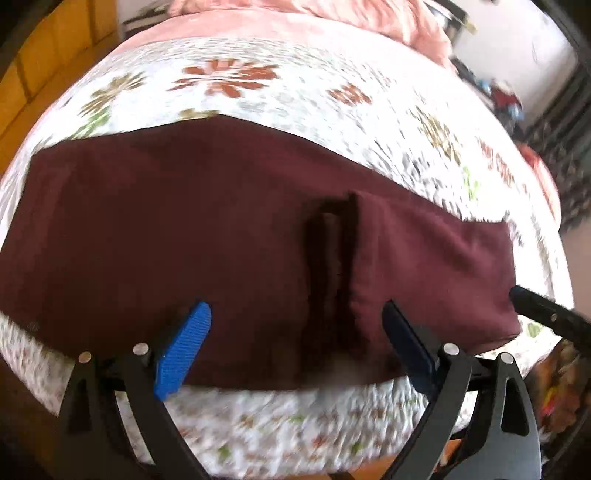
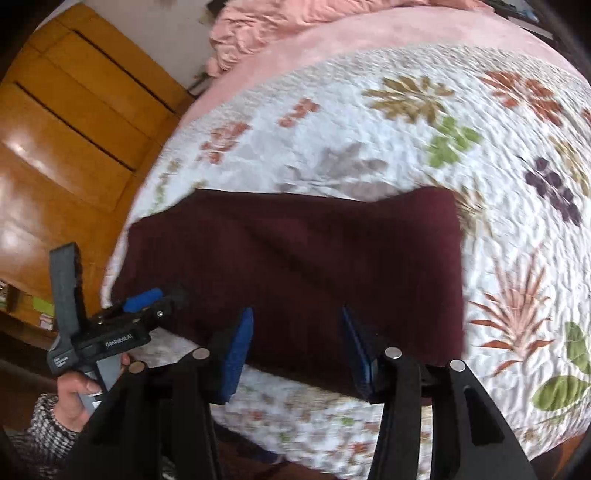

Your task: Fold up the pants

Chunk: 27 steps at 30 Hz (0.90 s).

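The dark maroon pants (image 1: pixel 221 229) lie folded into a long band across the floral quilt (image 1: pixel 295 92), near its front edge. A thicker seam or fold (image 1: pixel 332 258) runs across the band. My left gripper (image 1: pixel 295 325) hovers over the pants' near edge, its blue pads wide apart with nothing pinched between them. In the right wrist view the pants (image 2: pixel 295 258) end squarely at the right. My right gripper (image 2: pixel 297 336) hangs above their near edge, open, its pads clear of the cloth. My left gripper (image 2: pixel 162 297) is at the pants' left end, carried by a hand (image 2: pixel 74 398).
A wooden cabinet (image 2: pixel 66 122) stands left of the bed. A rumpled pink blanket (image 2: pixel 314 26) lies at the far end of the quilt (image 2: pixel 406 129). Clutter (image 1: pixel 506 99) sits beyond the bed's right side. The quilt's front edge drops off just below the pants.
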Each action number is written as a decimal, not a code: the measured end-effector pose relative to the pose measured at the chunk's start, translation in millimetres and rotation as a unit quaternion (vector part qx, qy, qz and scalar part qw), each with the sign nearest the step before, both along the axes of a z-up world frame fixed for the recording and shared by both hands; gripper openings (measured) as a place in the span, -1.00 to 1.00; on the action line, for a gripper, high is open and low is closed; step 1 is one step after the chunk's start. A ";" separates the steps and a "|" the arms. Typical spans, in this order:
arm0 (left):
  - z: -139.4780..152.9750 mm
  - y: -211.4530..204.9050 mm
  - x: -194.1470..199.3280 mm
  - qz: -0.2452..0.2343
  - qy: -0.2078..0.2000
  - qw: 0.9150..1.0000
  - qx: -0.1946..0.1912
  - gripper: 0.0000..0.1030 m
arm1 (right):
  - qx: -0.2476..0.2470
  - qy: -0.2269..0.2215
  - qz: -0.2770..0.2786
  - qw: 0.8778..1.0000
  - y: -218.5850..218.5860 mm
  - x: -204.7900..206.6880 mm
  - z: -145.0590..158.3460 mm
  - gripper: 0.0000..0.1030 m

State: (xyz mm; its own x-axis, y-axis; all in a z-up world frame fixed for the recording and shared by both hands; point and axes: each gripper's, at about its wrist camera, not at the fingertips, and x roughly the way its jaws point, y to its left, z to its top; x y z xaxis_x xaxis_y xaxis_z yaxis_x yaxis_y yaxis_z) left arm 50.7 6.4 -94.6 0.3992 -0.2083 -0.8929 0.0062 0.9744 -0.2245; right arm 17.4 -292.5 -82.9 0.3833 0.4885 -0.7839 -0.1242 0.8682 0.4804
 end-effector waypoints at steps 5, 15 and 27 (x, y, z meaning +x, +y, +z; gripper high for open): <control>6.5 99.3 -32.7 0.121 0.016 0.990 -0.069 0.80 | 0.020 0.001 0.036 0.999 39.9 4.5 3.0 -0.02; -35.0 253.9 -66.2 0.330 0.045 0.914 -0.234 0.63 | -0.011 0.038 0.050 0.998 65.8 14.5 -29.2 -0.02; -66.4 269.7 -44.4 0.350 0.028 0.869 -0.348 0.61 | -0.019 0.048 0.048 0.997 63.0 16.8 -39.6 -0.03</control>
